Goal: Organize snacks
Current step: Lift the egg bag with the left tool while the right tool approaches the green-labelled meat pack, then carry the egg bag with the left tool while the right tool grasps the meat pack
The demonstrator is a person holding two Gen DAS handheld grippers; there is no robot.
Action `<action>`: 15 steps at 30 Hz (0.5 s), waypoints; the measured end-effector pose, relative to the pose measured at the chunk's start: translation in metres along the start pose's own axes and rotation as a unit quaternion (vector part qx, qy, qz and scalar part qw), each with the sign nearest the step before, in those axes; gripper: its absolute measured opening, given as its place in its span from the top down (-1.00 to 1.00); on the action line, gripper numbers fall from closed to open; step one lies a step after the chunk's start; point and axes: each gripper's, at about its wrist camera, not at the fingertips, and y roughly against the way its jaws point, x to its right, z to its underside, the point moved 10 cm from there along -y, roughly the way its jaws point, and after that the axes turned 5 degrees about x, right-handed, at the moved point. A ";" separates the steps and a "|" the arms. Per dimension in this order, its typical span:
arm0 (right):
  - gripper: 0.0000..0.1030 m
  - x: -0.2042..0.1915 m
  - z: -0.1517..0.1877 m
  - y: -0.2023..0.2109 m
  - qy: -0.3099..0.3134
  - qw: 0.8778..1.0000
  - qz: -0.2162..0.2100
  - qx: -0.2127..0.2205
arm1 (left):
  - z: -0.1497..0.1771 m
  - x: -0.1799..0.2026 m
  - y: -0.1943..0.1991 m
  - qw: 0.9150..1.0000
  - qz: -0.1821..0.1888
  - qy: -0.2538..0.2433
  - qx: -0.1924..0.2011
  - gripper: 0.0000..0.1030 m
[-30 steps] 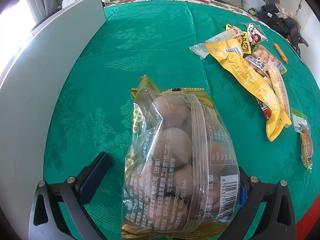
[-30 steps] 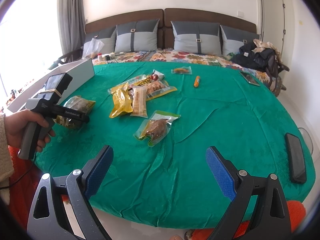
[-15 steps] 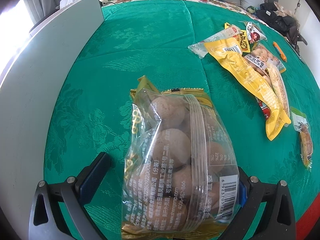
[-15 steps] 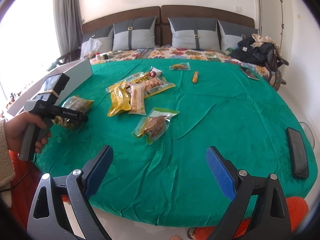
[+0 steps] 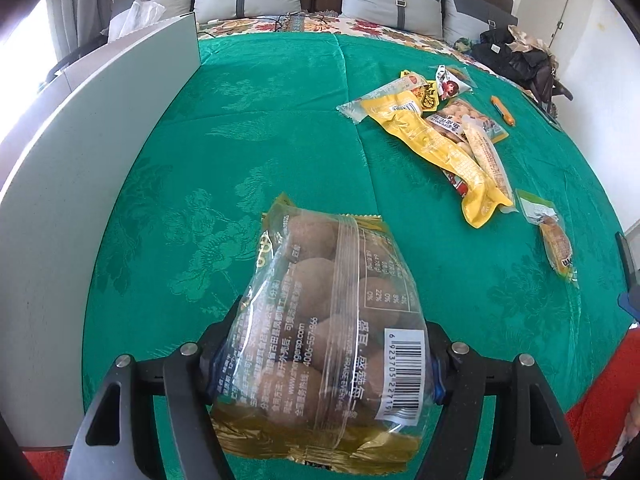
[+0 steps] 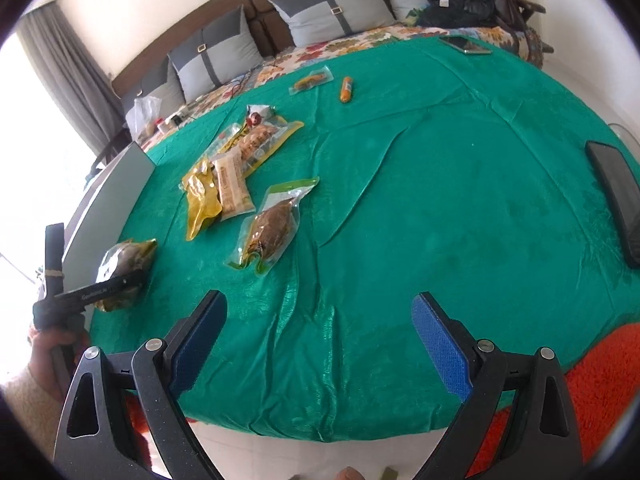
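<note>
Slippage is the main risk on the left side. Beside the grey panel (image 5: 100, 128) that lines the left edge of the green bedspread (image 5: 256, 128), the left gripper (image 5: 320, 364) is closing its jaws on the clear bag of brown round snacks (image 5: 320, 320). The bag sits between the fingers near its lower end, with its upper part lying on the cloth. The film is slick and puffed with air, and the round pieces inside can roll aside. The pads may therefore squeeze only loose plastic, so a lift could let the bag slide out or swing. Too hard a squeeze could crush the contents or burst a seam.

Further right, the pile of snacks lies well apart from the bag. It is a yellow packet (image 5: 436, 148) overlapped by a long pale bar (image 5: 488, 152) and smaller packets. Those overlaps mean that taking one could drag its neighbours along. A small green-topped pouch (image 5: 552, 236) lies alone near the right edge, where a nudge could send it towards the floor.

On the far right, the right gripper (image 6: 320, 344) hangs wide open and empty over the near edge of the bed. In its view the vacuum-packed brown snack (image 6: 272, 228) lies ahead on wrinkled cloth. Its fingers could snag those folds when reaching for that flat pack.
</note>
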 end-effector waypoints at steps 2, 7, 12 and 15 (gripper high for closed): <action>-0.86 -0.011 -0.010 -0.020 0.006 1.000 -0.002 -0.023 | 0.008 0.000 0.009 1.000 0.004 -0.003 0.012 -0.38; -0.85 -0.057 -0.019 -0.086 0.064 0.992 0.017 -0.108 | 0.019 -0.013 0.023 0.999 0.021 0.027 0.020 -0.38; -0.73 -0.053 -0.015 -0.124 0.098 0.976 0.103 -0.162 | 0.017 -0.028 0.038 0.997 0.033 0.058 0.039 -0.38; 0.04 -0.043 -0.015 -0.117 0.093 0.976 0.108 -0.166 | 0.017 -0.030 0.041 0.996 0.040 0.061 0.043 -0.38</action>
